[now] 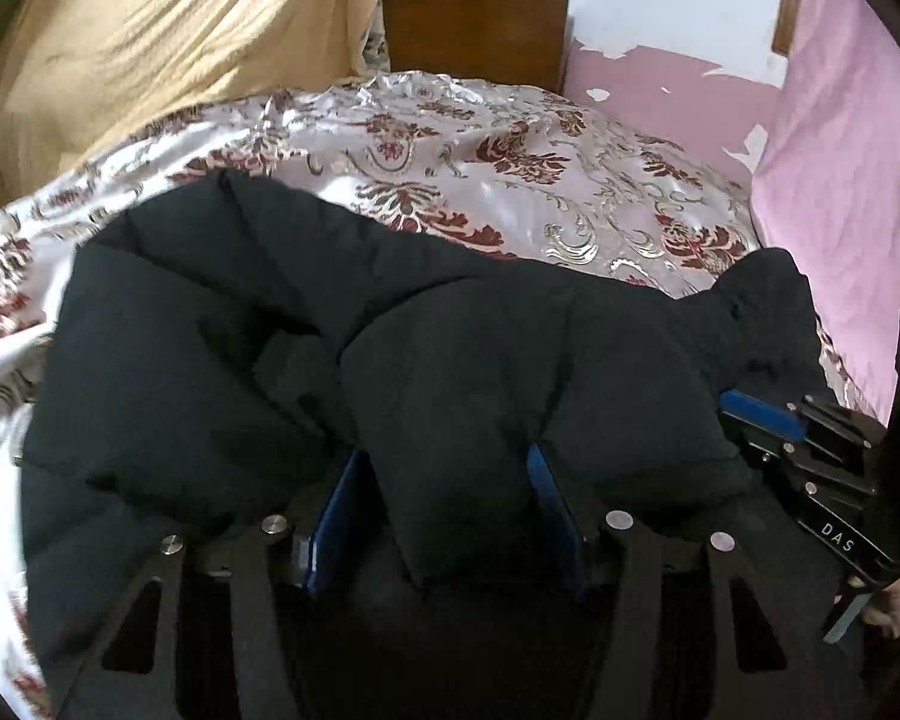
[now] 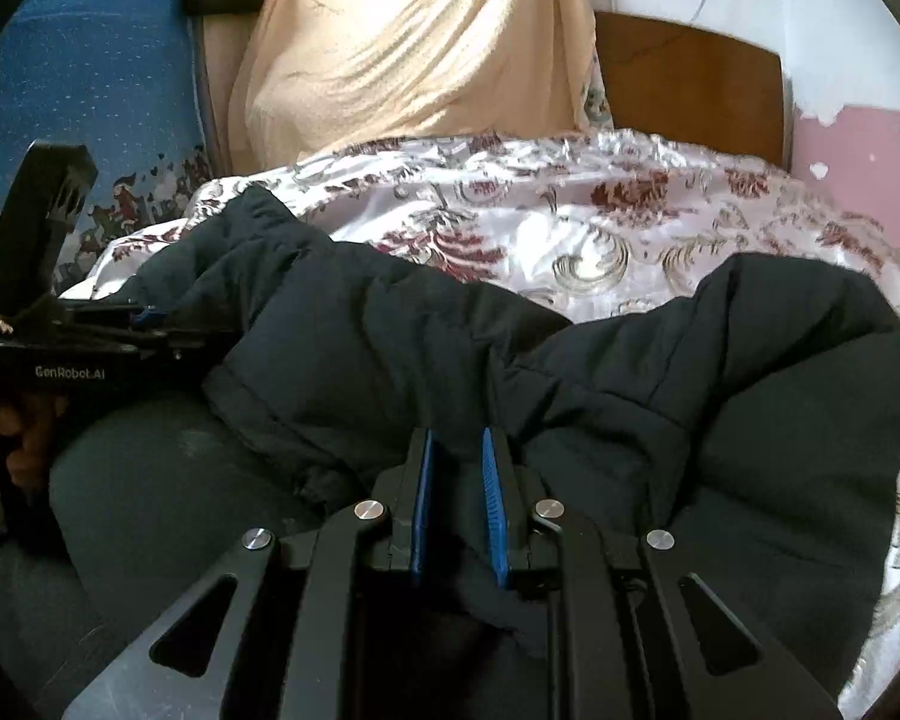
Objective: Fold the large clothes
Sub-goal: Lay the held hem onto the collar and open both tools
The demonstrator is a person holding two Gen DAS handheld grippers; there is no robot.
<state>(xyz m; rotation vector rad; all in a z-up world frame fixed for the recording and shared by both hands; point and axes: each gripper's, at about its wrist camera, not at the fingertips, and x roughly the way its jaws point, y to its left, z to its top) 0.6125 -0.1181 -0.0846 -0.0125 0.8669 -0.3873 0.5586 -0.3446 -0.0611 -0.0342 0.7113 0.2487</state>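
Note:
A big black padded jacket lies bunched on a floral satin bedspread; it also fills the right wrist view. My left gripper has its blue pads wide apart with a thick fold of the jacket between them. My right gripper has its blue pads close together, pinching a fold of the jacket edge. Each gripper shows in the other's view: the right one at the far right, the left one at the far left.
A cream cloth hangs at the back left. A wooden headboard stands behind the bed. A pink wall with peeling paint and a pink curtain are at the right. A blue patterned panel is at the left.

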